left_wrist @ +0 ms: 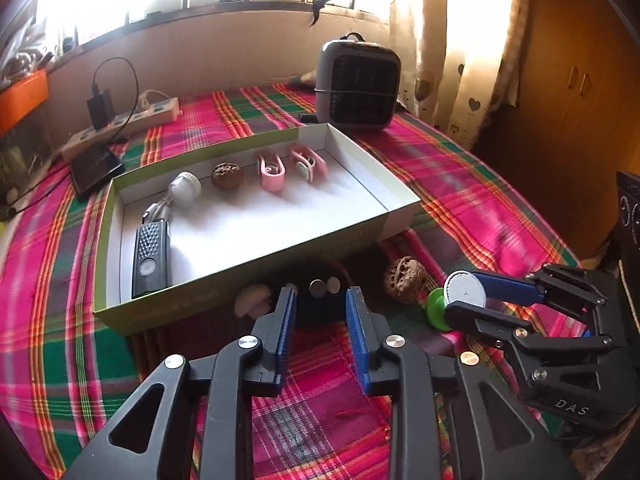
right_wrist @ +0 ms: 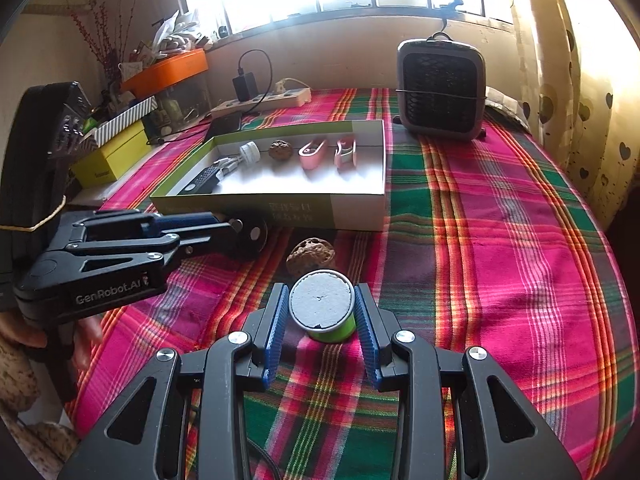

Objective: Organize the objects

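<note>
Right hand-held gripper [right_wrist: 322,320]: your blue pads sit closed on the green spool [right_wrist: 325,312], one against each side; its grey flat end faces up toward you.
Green spool: it is low over the plaid cloth [right_wrist: 500,248], close to you; whether its base touches the cloth you cannot tell.
Left hand-held gripper [left_wrist: 320,312]: your jaws stand part-way apart around the black object [left_wrist: 320,300], and the pads are clear of its sides.
Black object: dark and round, with two small silver discs on top, lying on the cloth just in front of the box.
White piece [left_wrist: 252,300]: a small pale lump just to the left of your left fingers, against the front wall of the box.
Walnut on the cloth [right_wrist: 311,256]: it lies between the spool and the box, just beyond your right pads.
Box [right_wrist: 360,216]: a shallow open box with green sides and a white inside, lying on the surface beyond both grippers.
Box contents: a black remote-like device [left_wrist: 149,256] at the left end, then a white round-headed item [left_wrist: 183,190], a second walnut [left_wrist: 227,176] and two pink clips [left_wrist: 272,170] in a row along the far wall.
Beyond the box: a grey fan heater [right_wrist: 440,88] stands at the right, and a power strip [right_wrist: 264,100] with a black charger plugged in lies at the left, below the bright window.
</note>
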A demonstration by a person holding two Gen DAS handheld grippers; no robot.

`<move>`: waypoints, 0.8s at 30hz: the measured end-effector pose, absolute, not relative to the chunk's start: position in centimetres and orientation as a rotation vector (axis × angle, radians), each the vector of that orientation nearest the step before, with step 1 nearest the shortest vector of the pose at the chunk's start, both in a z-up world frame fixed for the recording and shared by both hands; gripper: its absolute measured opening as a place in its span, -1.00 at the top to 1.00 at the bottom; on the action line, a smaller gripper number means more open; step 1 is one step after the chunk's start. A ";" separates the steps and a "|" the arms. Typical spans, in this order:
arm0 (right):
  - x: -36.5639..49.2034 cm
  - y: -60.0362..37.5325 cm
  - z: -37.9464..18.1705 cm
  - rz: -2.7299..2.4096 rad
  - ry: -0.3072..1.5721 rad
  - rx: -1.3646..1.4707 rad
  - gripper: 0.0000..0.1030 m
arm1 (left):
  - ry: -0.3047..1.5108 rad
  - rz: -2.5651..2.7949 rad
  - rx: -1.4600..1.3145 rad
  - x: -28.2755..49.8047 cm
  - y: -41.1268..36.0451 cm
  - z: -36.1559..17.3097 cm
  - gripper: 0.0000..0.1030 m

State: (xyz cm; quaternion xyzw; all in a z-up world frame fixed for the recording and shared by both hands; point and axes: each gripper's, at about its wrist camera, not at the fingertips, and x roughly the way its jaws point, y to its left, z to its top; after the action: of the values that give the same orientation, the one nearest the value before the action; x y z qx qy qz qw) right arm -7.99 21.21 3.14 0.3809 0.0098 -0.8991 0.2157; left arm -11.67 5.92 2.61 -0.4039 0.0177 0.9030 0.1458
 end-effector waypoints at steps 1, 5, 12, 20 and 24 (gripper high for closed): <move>-8.0 21.2 3.1 -2.489 0.028 1.061 0.32 | 0.058 2.606 -1.164 -11.8 5.9 2.6 0.51; -8.1 21.3 3.1 -2.485 0.025 1.064 0.32 | 0.103 2.608 -1.202 -12.5 6.3 2.0 0.38; -8.2 21.4 3.0 -2.478 0.019 1.071 0.32 | 0.165 2.594 -1.219 -13.0 7.3 1.8 0.33; -8.1 21.5 2.9 -2.480 0.022 1.071 0.32 | 0.156 2.523 -1.244 -12.7 8.2 1.4 0.33; -8.2 21.8 2.9 -2.481 0.023 1.072 0.32 | 0.123 2.459 -1.259 -12.4 8.5 1.2 0.33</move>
State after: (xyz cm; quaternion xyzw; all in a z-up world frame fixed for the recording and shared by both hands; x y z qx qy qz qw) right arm -8.16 21.78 2.95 0.3871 0.0082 -0.8959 0.2177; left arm -12.37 8.48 1.16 -0.4473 0.0437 0.8735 0.1870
